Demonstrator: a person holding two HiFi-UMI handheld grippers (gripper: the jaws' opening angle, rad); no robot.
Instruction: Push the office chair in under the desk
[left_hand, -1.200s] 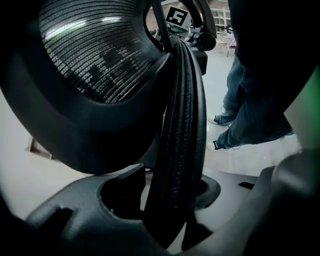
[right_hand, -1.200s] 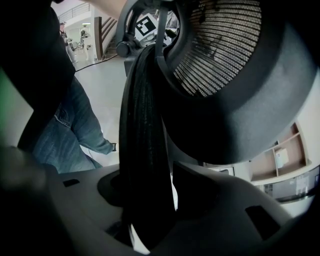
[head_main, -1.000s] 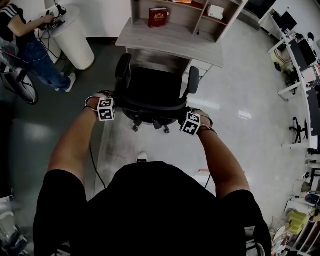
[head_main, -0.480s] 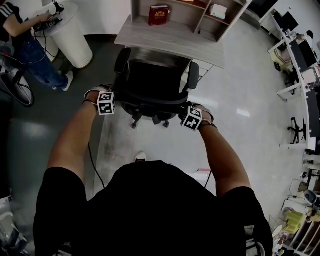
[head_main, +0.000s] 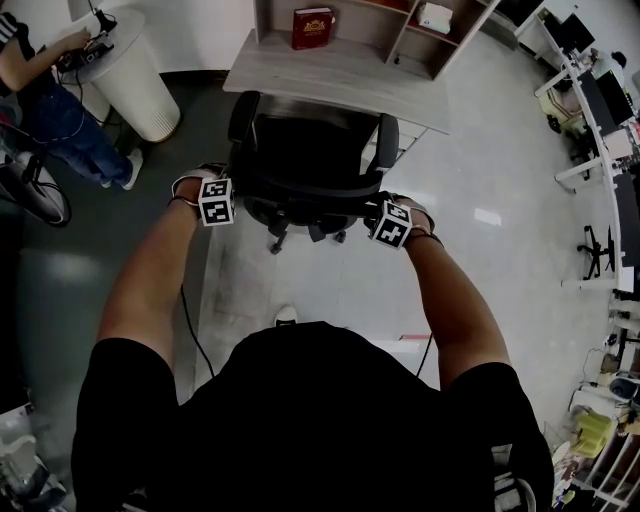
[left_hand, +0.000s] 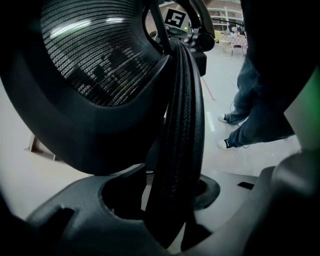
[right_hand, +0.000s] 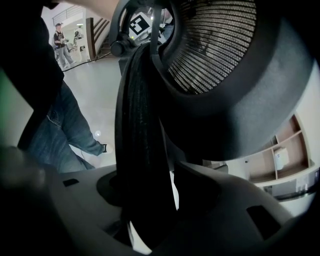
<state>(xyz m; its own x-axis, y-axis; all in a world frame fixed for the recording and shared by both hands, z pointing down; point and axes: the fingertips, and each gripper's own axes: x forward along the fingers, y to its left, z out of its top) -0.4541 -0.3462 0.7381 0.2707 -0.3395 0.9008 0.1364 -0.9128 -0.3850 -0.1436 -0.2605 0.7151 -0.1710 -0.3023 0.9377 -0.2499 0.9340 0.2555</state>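
Note:
The black office chair (head_main: 305, 150) stands in front of the grey wooden desk (head_main: 330, 75), its seat partly beneath the desk top. My left gripper (head_main: 228, 190) is shut on the left end of the backrest's top rim (head_main: 300, 195). My right gripper (head_main: 372, 208) grips the right end of the rim. In the left gripper view the ribbed rim (left_hand: 180, 125) runs between the jaws of the left gripper (left_hand: 175, 220). In the right gripper view the rim (right_hand: 137, 125) fills the gap of the right gripper (right_hand: 145, 220), whose jaws are opening slightly while still pressed on it.
The desk carries a shelf unit with a red book (head_main: 312, 27) and a white box (head_main: 435, 17). A white round table (head_main: 130, 70) and a person in jeans (head_main: 45, 100) are at the left. Further desks (head_main: 600, 110) line the right side.
The chair has rolled forward toward the desk, its seat going further beneath the top. Both grippers moved forward with the backrest, still on its rim.

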